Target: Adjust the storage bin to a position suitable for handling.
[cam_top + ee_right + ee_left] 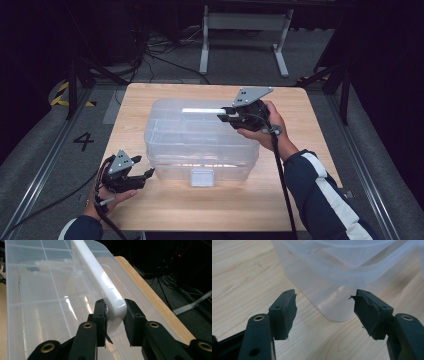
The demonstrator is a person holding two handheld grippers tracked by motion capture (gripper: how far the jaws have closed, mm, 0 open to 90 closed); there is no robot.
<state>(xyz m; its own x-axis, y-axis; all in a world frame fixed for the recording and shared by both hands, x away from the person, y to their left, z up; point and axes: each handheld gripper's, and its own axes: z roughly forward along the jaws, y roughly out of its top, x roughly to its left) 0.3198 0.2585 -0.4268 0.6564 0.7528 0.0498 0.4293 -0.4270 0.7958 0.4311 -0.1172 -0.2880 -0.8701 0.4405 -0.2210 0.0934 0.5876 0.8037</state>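
right gripper clamps the white handle of a clear box, left gripper waits apart

in the high view the person's sleeves enter from the bottom edge. nearest, at the lower left of the frame, the left hand [107, 195] holds the left gripper [149, 173] low over the wooden table [165, 210], its tips just beside the near left corner of the clear plastic box [200, 150]. in the left gripper view its two black jaws stand spread wide, with nothing between them; the padding on the fingertips [289, 307] looks frayed, and the rounded corner of the box [332, 290] sits past the gap, on the wood [242, 277].

the box fills the middle of the table, a see-through tub with a lid divided into sections and a small latch [201, 176] at the centre of its near side.

farther on, at the upper right of the frame, the right hand [272, 125] holds the right gripper [223, 114] at the far right part of the lid. in the right gripper view its jaws pinch the end of the white handle [100, 280], one pad on each side of the bar, which runs away toward the upper left over the lid [37, 302].

beyond the table, at the top of the high view, lie cables [160, 50] on the grey floor and a white stand [245, 30].
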